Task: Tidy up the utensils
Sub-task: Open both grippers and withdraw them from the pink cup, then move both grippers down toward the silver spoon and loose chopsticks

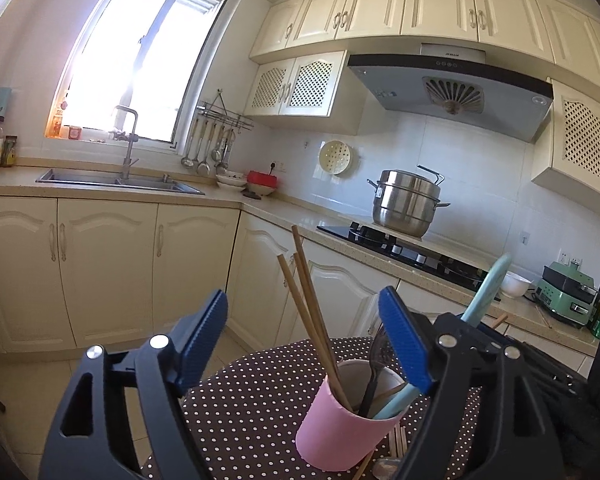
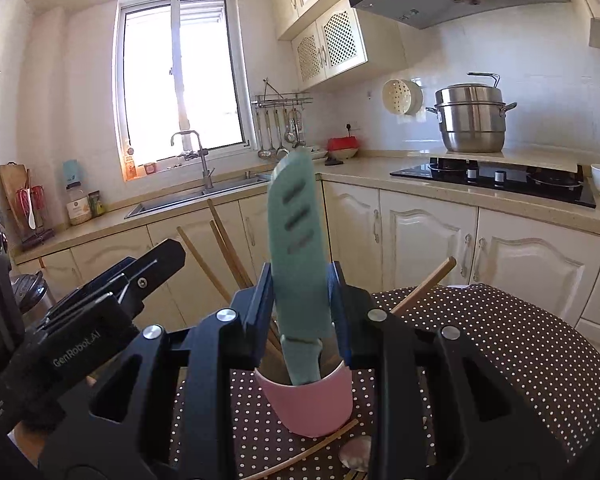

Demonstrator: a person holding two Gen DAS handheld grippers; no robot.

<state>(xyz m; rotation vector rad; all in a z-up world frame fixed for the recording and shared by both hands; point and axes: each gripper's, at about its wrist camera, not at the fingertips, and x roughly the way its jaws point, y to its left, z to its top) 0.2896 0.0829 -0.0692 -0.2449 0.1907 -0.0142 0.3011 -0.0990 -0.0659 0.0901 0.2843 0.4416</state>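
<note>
1. Brown polka-dot tablecloth (image 1: 260, 400) covers the round table under both grippers, bare patch showing just ahead of the left one.
2. Left gripper (image 1: 304, 344): jaws spread wide, nothing pinched; blue pads (image 1: 202, 340) stand clear on either side of the chopsticks, touching nothing.
3. Right gripper (image 2: 302, 316): jaws clenched on the teal slotted spatula (image 2: 296, 248), pads pressing both edges low on its blade; blade stands upright above the fingers, handle end down inside the cup.
4. Pink cup (image 1: 340, 424) sits on the cloth right below the left gripper's right finger, tilted slightly; in the right wrist view the same cup is directly beneath the closed jaws.
5. Wooden chopsticks (image 1: 308, 300), three of them, lean out of the cup toward the left, rising between the left gripper's open fingers.
6. Black utensil (image 1: 374, 376) rests in the cup beside the spatula handle; kind unclear.
7. Loose chopstick (image 2: 312, 452) lies on the cloth at the cup's near side, below the right gripper.
</note>
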